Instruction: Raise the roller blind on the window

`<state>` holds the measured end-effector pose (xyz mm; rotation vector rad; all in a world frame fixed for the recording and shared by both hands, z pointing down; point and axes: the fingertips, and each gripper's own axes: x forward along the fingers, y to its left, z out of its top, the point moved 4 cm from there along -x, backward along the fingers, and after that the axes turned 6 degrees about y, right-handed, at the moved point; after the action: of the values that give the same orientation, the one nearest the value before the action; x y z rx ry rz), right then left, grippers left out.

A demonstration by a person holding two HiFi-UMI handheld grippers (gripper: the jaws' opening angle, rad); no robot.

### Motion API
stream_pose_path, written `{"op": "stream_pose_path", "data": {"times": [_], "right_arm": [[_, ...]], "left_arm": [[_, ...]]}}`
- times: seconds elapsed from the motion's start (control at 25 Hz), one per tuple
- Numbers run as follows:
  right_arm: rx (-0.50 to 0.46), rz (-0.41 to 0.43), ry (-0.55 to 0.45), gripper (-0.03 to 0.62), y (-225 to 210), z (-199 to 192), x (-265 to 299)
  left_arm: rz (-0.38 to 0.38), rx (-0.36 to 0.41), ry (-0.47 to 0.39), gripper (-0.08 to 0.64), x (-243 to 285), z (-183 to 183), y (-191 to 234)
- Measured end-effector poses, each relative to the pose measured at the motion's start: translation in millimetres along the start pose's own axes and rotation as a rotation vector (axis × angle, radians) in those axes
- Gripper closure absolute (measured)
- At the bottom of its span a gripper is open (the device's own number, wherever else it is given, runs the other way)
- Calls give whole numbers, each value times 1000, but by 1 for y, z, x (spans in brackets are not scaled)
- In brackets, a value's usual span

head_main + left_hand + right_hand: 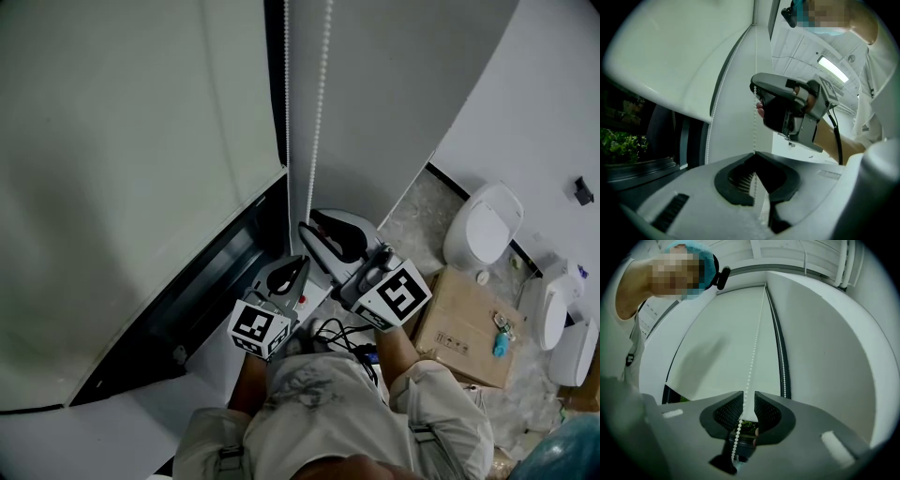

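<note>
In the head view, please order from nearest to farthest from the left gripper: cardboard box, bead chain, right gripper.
1. bead chain, clamped in its fingers.
2. right gripper, close, upper right.
3. cardboard box, on the floor, right.

Our left gripper (302, 261) points level, its jaws closed tip to tip on the bead chain (755, 123). Our right gripper (305, 228) sits higher on the same chain, just above the left one and tilted slightly upward. Its jaws stand a little apart, with the chain running through the gap unpinched. Our bare forearms (400, 345) reach forward side by side, close together.
</note>
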<state>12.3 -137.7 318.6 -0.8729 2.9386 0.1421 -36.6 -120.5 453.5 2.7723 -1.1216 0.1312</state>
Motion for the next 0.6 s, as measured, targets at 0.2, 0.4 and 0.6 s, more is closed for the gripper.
{"op": "stream_pose_path", "data": {"times": [0.2, 0.4, 0.6], "right_arm": [[7, 8, 30, 574, 1, 3, 4], [41, 8, 40, 579, 2, 1, 6], [30, -8, 72, 580, 5, -13, 6]], "left_arm": [[5, 7, -1, 546, 0, 0, -1], [11, 1, 0, 546, -1, -1, 3], [15, -18, 27, 546, 2, -15, 7]]}}
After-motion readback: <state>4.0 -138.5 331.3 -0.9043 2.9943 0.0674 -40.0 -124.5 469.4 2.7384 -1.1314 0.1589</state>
